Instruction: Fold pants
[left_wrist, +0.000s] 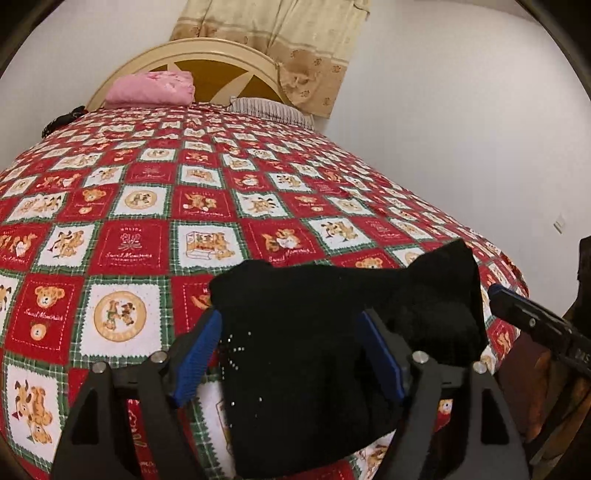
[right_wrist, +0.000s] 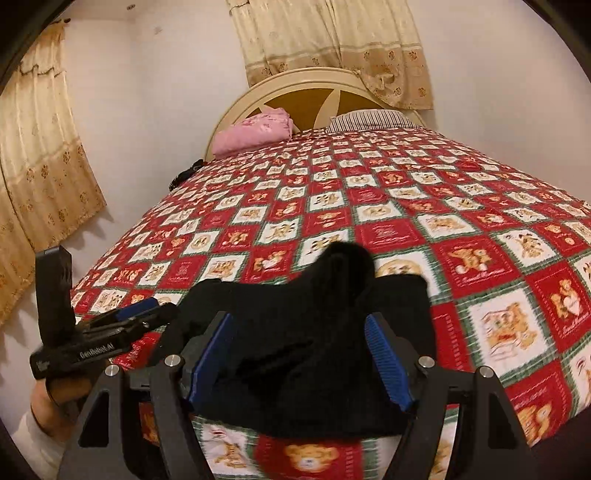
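Note:
Black pants (left_wrist: 332, 314) lie bunched at the near edge of the bed on the red teddy-bear quilt (left_wrist: 192, 206). My left gripper (left_wrist: 291, 354) is open, its blue pads on either side of the black cloth. In the right wrist view the pants (right_wrist: 314, 314) lie between the blue pads of my right gripper (right_wrist: 301, 354), which is also open. The right gripper's tip shows at the right edge of the left wrist view (left_wrist: 532, 321). The left gripper shows at the left of the right wrist view (right_wrist: 140, 310). One corner of the pants stands up as a peak (right_wrist: 343, 254).
A pink folded cloth (left_wrist: 151, 88) and a striped pillow (left_wrist: 269, 110) lie at the cream headboard (right_wrist: 306, 81). A dark object (right_wrist: 188, 171) sits at the bed's far left edge. Beige curtains (right_wrist: 40, 155) hang on the walls. The quilt (right_wrist: 406, 206) stretches beyond the pants.

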